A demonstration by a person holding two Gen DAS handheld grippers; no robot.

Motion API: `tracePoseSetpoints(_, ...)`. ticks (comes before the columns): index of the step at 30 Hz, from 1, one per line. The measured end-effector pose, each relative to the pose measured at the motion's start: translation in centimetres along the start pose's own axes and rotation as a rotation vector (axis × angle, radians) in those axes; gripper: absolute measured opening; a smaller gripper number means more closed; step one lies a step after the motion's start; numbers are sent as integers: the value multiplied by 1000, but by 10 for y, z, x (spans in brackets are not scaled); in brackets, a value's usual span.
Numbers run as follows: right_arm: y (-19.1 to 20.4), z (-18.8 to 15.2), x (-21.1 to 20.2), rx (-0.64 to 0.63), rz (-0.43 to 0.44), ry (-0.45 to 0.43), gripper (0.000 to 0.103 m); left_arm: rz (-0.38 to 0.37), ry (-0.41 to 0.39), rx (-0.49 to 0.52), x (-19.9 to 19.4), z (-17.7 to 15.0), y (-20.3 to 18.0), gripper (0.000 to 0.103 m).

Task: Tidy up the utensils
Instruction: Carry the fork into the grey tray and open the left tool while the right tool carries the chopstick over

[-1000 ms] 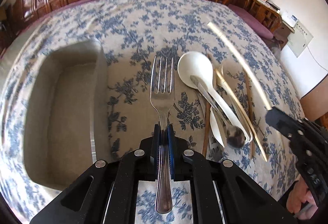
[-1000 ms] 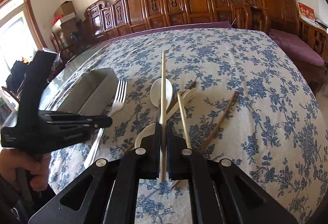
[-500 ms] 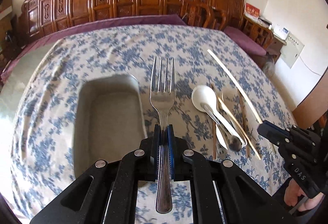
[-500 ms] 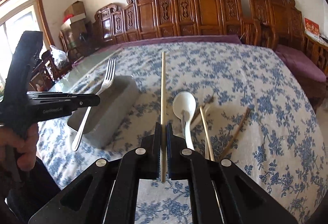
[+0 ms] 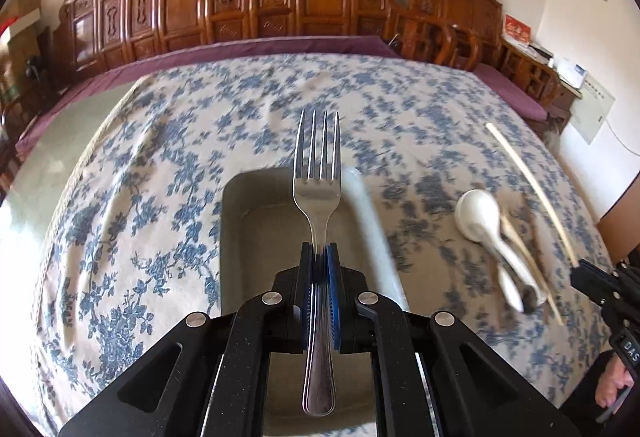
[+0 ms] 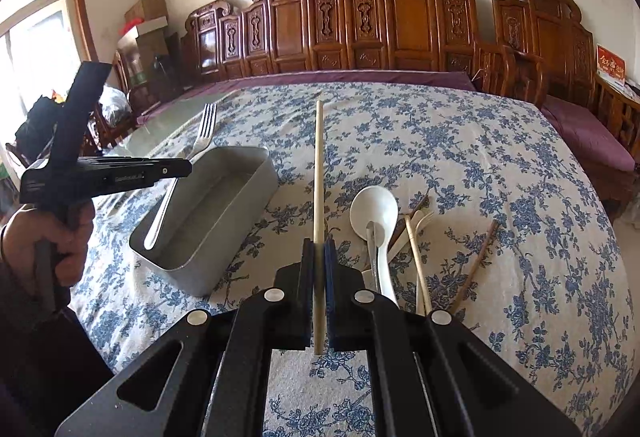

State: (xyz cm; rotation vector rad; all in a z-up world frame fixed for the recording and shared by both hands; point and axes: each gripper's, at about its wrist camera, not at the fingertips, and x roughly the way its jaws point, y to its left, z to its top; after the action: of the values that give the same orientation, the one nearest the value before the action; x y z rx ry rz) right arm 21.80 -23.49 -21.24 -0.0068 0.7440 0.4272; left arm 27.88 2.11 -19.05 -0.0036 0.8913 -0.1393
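My left gripper (image 5: pixel 320 249) is shut on a metal fork (image 5: pixel 317 173) and holds it in the air above the grey metal tray (image 5: pixel 232 237), tines pointing away. In the right wrist view the left gripper (image 6: pixel 176 169) and fork (image 6: pixel 202 135) hang over the tray (image 6: pixel 224 221). My right gripper (image 6: pixel 319 243) is shut on a pale chopstick (image 6: pixel 319 165), held above the tablecloth right of the tray. A white spoon (image 6: pixel 374 213), a metal spoon, pale chopsticks (image 6: pixel 416 261) and a brown chopstick (image 6: pixel 478 261) lie in a pile on the cloth.
The table has a blue floral cloth (image 6: pixel 460 141). Carved wooden chairs (image 6: pixel 400 25) stand along the far side. The pile also shows in the left wrist view (image 5: pixel 480 213), right of the tray. The right gripper (image 5: pixel 600 289) shows at that view's right edge.
My left gripper has carried the fork up and to the left, from over the cloth beside the pile to over the tray. My right gripper has lifted the chopstick higher.
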Motion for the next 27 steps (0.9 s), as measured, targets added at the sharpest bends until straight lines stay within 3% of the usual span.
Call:
tracePoseSetpoints(10, 9, -1, 16, 4, -31, 46, 6, 58, 85, 56, 27, -15, 10, 6)
tracePoseSetpoints(17, 25, 5, 18, -4, -24, 48, 6, 43, 144, 60, 44, -20, 11, 6)
tracePoseSetpoints(22, 38, 9, 14, -21, -28, 57, 6, 40, 128, 57, 40, -16, 11, 7)
tracePoseSetpoints(24, 44, 11, 12, -37, -35, 61, 6, 43, 104, 66, 32, -13, 10, 15)
tracePoseSetpoints(27, 53, 17, 10, -52, -34, 66, 6, 26, 73, 61, 20, -9, 12, 17)
